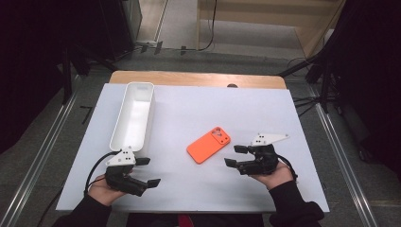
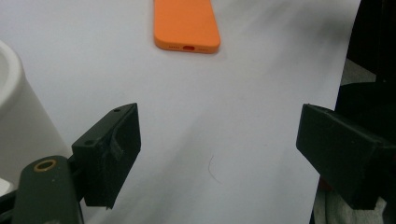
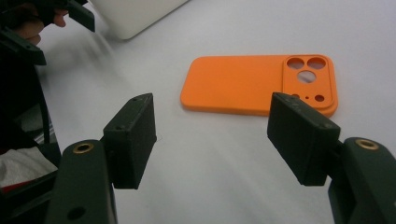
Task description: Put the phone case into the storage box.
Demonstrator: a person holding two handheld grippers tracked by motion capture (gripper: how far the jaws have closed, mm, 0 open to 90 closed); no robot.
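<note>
My right gripper (image 1: 236, 156) sits nearest the work, its fingers (image 3: 131, 136) spread wide with nothing between them, and the orange phone case (image 1: 208, 144) lies flat on the table (image 1: 265, 113) just ahead of the fingertips, back side up with the camera cutouts toward the far end. In the right gripper view the case lies crosswise to my approach, its long near edge facing the fingers, so I judge the step in hand to be closing in for a pickup. To do it well I would ease forward and low until the fingers straddle the case across its narrow width, keep them level with the table so one fingertip slides under or against each long edge, and close gently, since a thin, soft case will likely flex or skid if pinched off-centre. My left gripper (image 1: 147, 171) waits off to the side, also wide open and holding nothing, with the case well ahead of its fingers in the left gripper view. Farther off, beyond the left fingers, stands the long white bin (image 1: 134, 115), which looks like the likely place to drop the case.
</note>
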